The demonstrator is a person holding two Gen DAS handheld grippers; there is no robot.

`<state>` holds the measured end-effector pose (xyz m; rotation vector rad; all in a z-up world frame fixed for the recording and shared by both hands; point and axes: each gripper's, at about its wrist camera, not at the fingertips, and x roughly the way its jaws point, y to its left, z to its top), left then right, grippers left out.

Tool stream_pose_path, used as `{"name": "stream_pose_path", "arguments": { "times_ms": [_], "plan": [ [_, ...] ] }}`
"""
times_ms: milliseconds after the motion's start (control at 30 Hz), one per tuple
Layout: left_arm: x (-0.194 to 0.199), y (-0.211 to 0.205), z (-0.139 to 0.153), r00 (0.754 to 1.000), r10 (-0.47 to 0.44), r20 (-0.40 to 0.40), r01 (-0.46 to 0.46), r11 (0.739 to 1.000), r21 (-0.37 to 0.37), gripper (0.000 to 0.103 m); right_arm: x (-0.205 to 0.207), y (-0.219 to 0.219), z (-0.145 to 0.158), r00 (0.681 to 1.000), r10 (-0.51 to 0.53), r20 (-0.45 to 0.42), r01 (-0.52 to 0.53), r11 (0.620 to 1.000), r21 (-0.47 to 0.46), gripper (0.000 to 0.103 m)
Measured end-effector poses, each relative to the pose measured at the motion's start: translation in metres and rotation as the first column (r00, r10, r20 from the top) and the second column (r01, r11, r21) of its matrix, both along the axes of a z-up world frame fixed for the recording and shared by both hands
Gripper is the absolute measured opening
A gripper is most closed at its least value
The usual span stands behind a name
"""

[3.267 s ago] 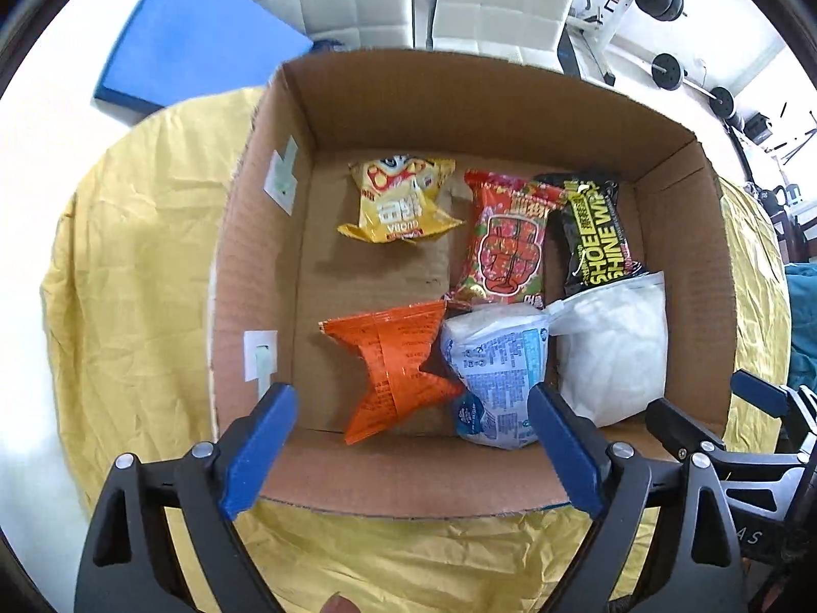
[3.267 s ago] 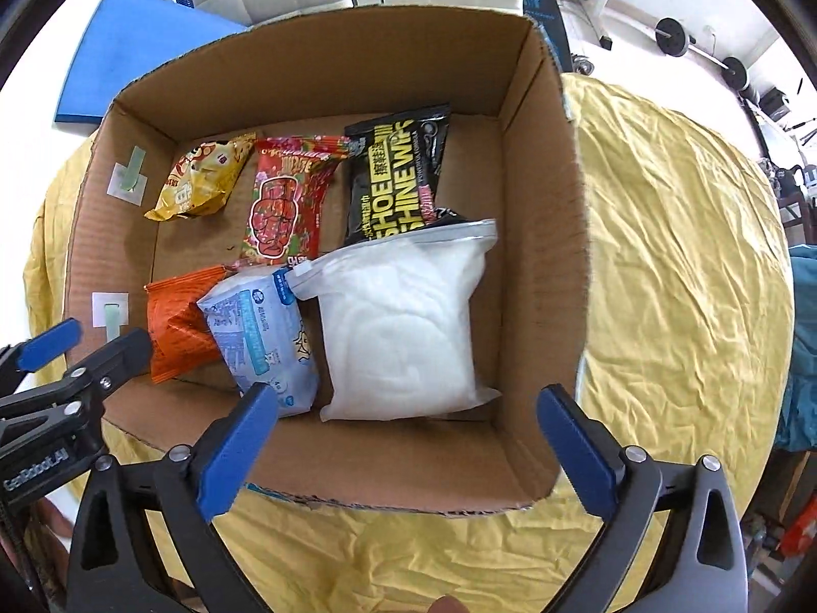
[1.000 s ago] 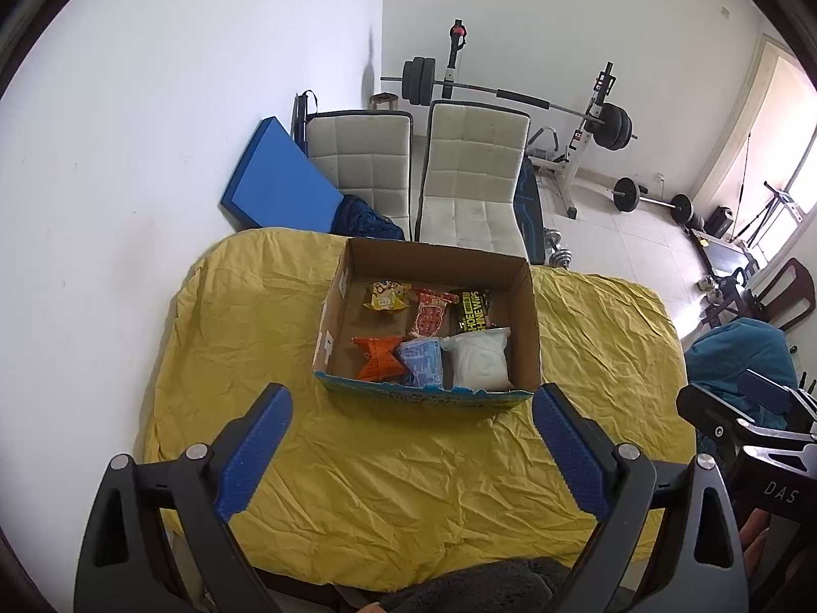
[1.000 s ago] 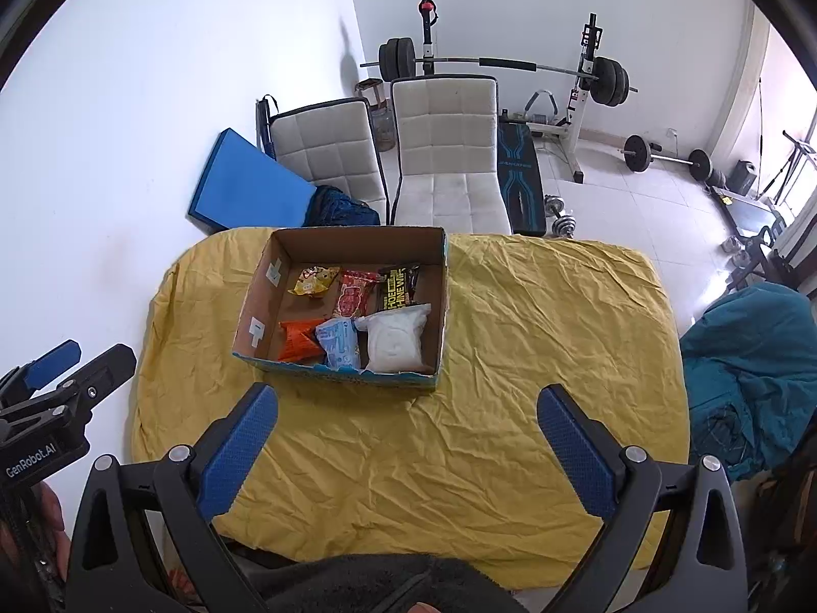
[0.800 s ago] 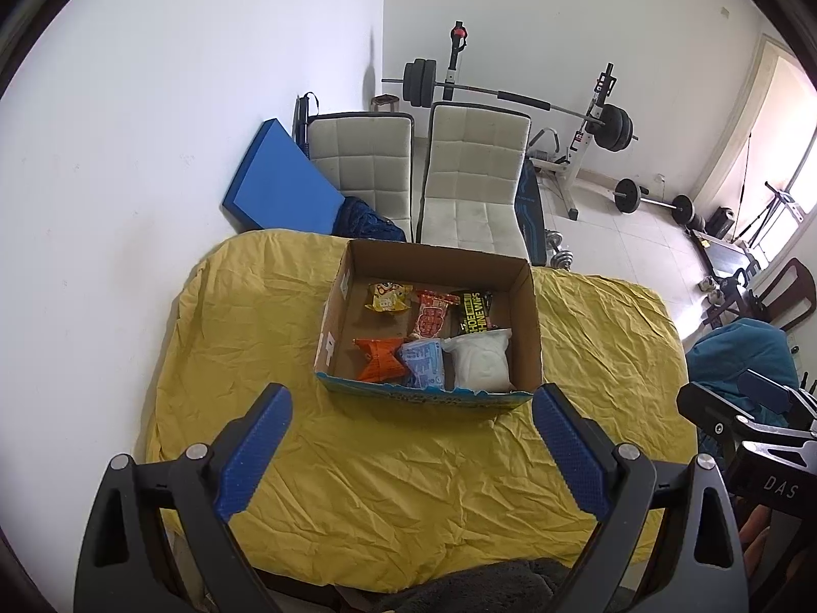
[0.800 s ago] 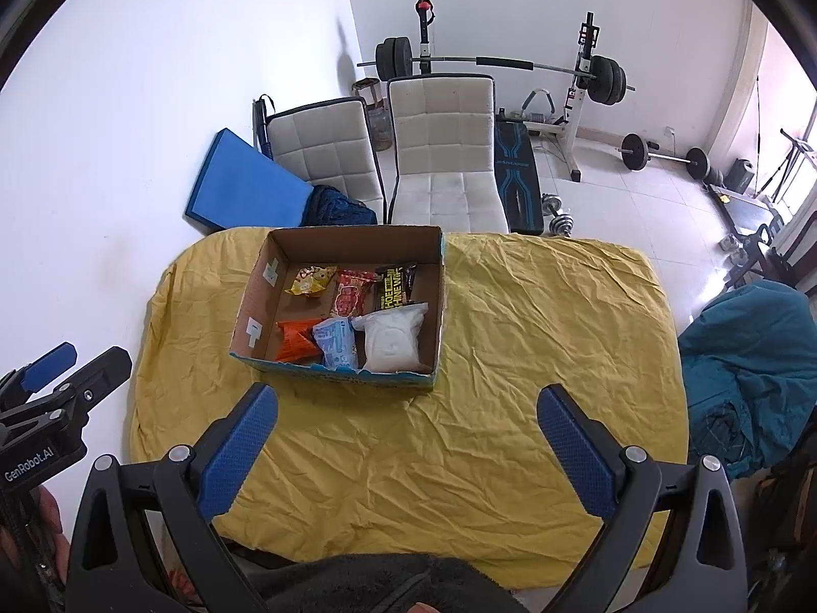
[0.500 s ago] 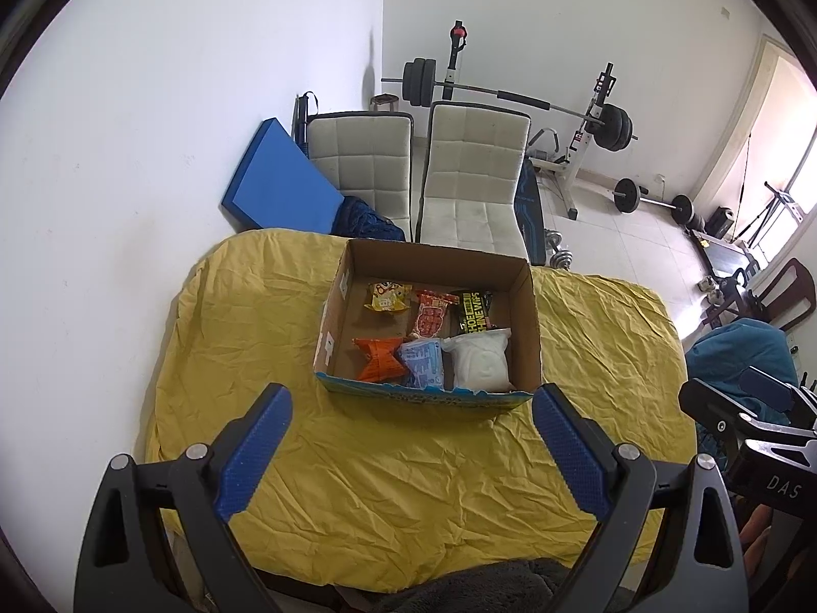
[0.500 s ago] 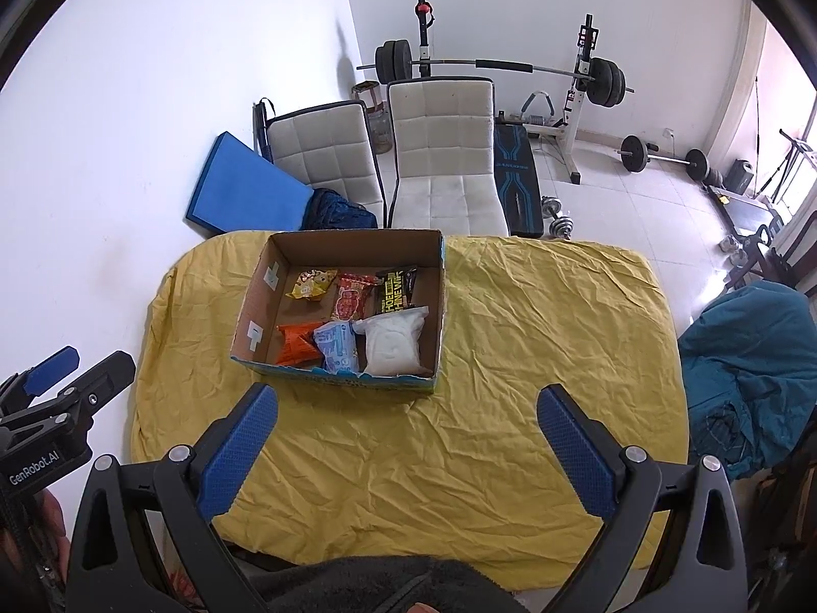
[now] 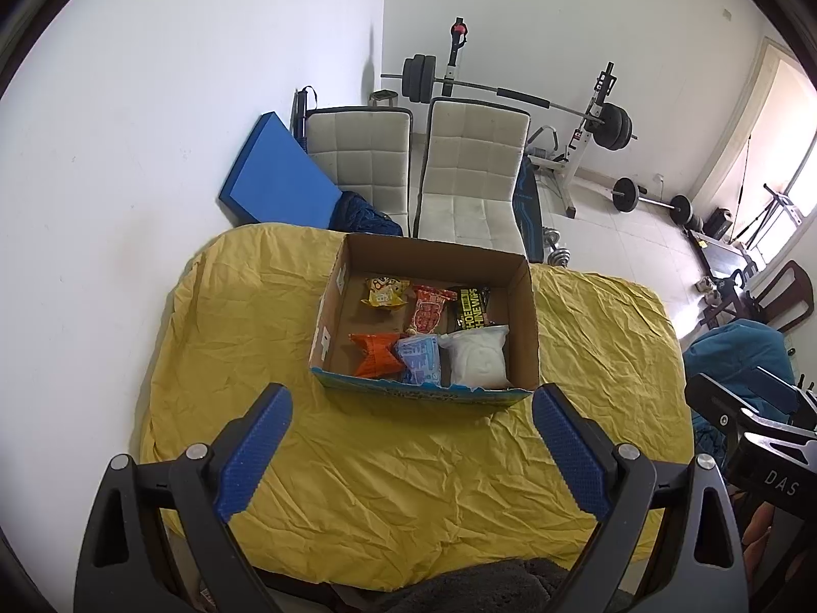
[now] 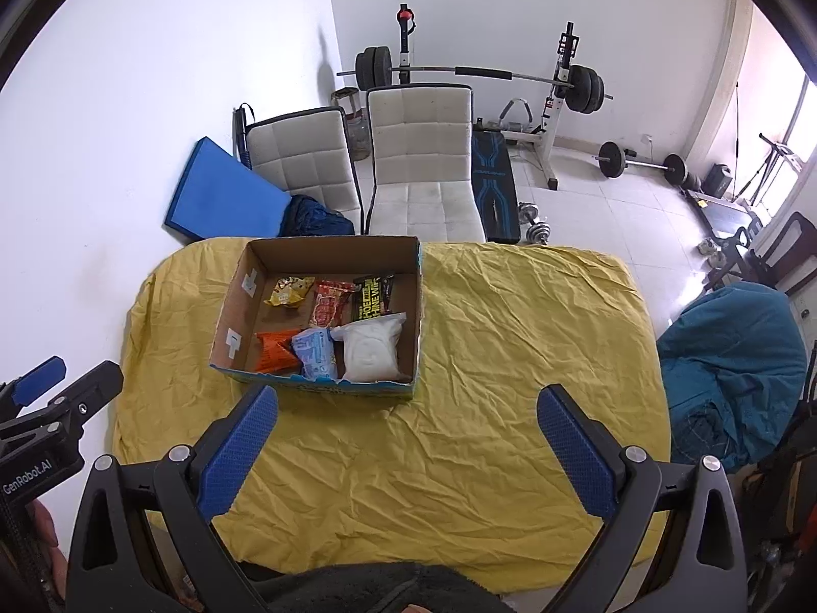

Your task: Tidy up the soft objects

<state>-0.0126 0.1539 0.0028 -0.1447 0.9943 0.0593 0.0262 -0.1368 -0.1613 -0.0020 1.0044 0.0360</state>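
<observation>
An open cardboard box [image 9: 530, 322] [image 10: 417, 306] stands on the yellow-covered table [image 9: 388, 470] [image 10: 510, 357]. Inside lie several soft packs: a white pouch [image 9: 477, 357] [image 10: 370, 350], a light blue pack [image 9: 419, 358] [image 10: 316, 352], an orange pack [image 9: 375, 354] [image 10: 273, 350], a yellow pack [image 9: 385, 292], a red pack [image 9: 429, 310] and a black wipes pack [image 9: 472, 309]. My left gripper [image 9: 411, 452] is open and empty, held high above the table's near side. My right gripper [image 10: 406, 452] is open and empty, likewise high and back from the box.
Two white chairs [image 9: 475, 168] [image 10: 418, 153] stand behind the table, with a blue mat [image 9: 275, 181] against the wall and a barbell rack [image 10: 556, 81] beyond. A teal beanbag [image 10: 735, 357] sits right of the table.
Both grippers have pulled far up and back from the box, which now looks small on the table. In the last second the views barely shift.
</observation>
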Motion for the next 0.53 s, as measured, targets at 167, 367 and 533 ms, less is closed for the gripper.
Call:
{"name": "stream_pose_path", "arguments": {
  "times_ms": [167,367,533],
  "plan": [
    [-0.0018,0.0002,-0.0006,1.000,-0.001,0.002,0.001,1.000,-0.003,0.096,-0.0027,-0.0026,-0.0005,1.000,-0.014,0.004,0.014,1.000,-0.002,0.103],
    [-0.0016,0.0000,-0.0006,1.000,0.001,0.003,-0.001,1.000,-0.005,0.096,-0.0065,-0.0040,0.0019,1.000,-0.020,0.016,0.020,1.000,-0.002,0.103],
    [-0.0027,0.0005,0.0004,1.000,0.002,0.010,-0.002,1.000,-0.002,0.096,-0.0072,-0.0051,0.0019,1.000,-0.021,0.012,0.021,1.000,0.000,0.103]
  ]
}}
